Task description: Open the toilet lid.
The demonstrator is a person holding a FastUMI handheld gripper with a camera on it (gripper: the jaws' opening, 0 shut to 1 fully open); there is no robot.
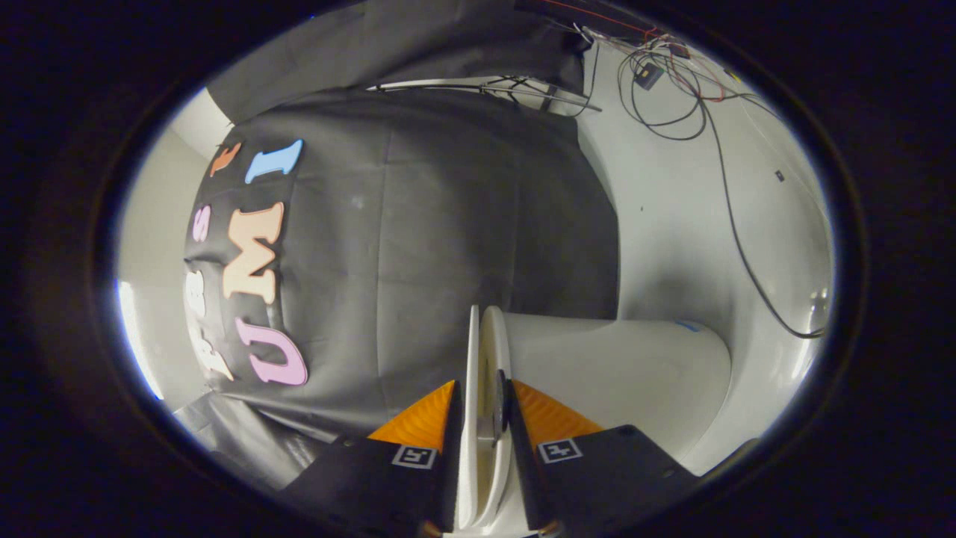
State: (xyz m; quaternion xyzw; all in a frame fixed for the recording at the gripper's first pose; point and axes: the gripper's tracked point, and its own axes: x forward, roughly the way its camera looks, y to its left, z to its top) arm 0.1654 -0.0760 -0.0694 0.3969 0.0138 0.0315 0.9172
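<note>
Two thin white edges, apparently toilet lid [473, 418] and seat [494, 351], stood between the claw [482, 418] fingers, which clamped them, their lower ends cut off.

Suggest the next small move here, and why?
Probably swing the lid further away from the bowl. The gripper has both fingers clamped on the lid's edge, and the lid stands close against the seat, barely parted from it.
</note>
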